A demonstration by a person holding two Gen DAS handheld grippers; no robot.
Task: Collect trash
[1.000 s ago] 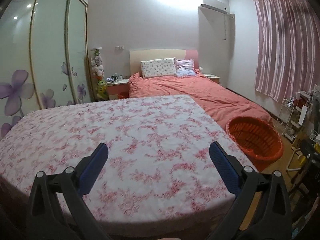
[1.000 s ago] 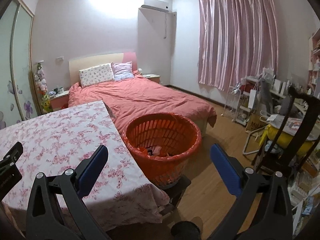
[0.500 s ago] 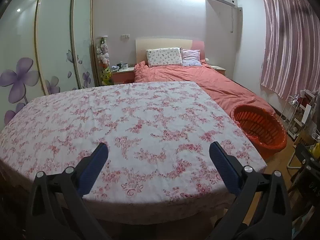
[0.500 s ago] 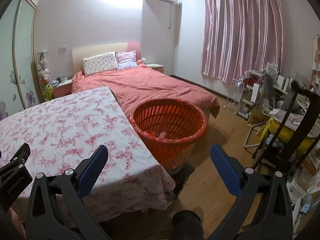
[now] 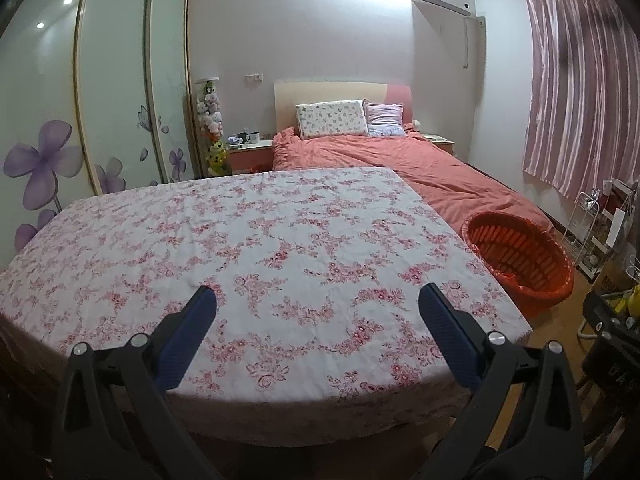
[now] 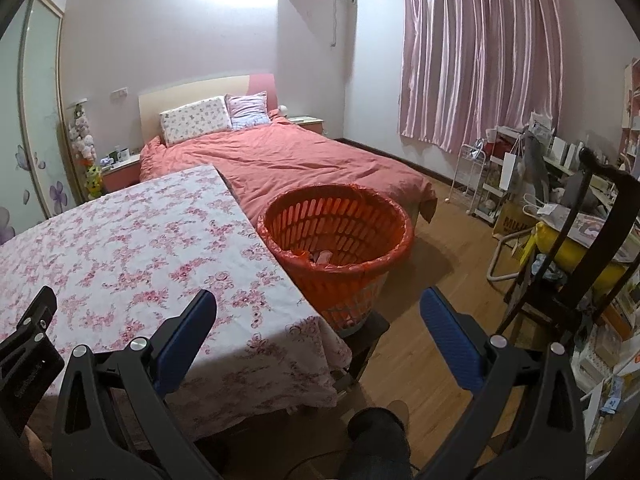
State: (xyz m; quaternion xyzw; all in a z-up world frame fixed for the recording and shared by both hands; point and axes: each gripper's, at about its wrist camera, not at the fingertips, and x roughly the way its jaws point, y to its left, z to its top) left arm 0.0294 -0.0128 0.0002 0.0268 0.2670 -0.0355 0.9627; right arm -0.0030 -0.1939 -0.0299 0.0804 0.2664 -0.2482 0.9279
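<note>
The basket [image 6: 335, 240] holds a few pale scraps [image 6: 318, 257] too small to identify, and in the left view its near wall hides the inside. The table's [image 5: 256, 248] near edge is covered by gripper arms. Nightstand [image 5: 250, 148] items are too small to tell.

Bedroom: coral bed [image 6: 280, 156], pink curtain [image 6: 476, 56], wood floor [image 6: 440, 264].

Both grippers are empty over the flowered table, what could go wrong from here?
The orange slatted plastic basket stands tight against the corner of the table with the pink flowered cloth; a swing of the right gripper might knock it. The cloth overhangs that corner, so the jaws could snag it.
</note>
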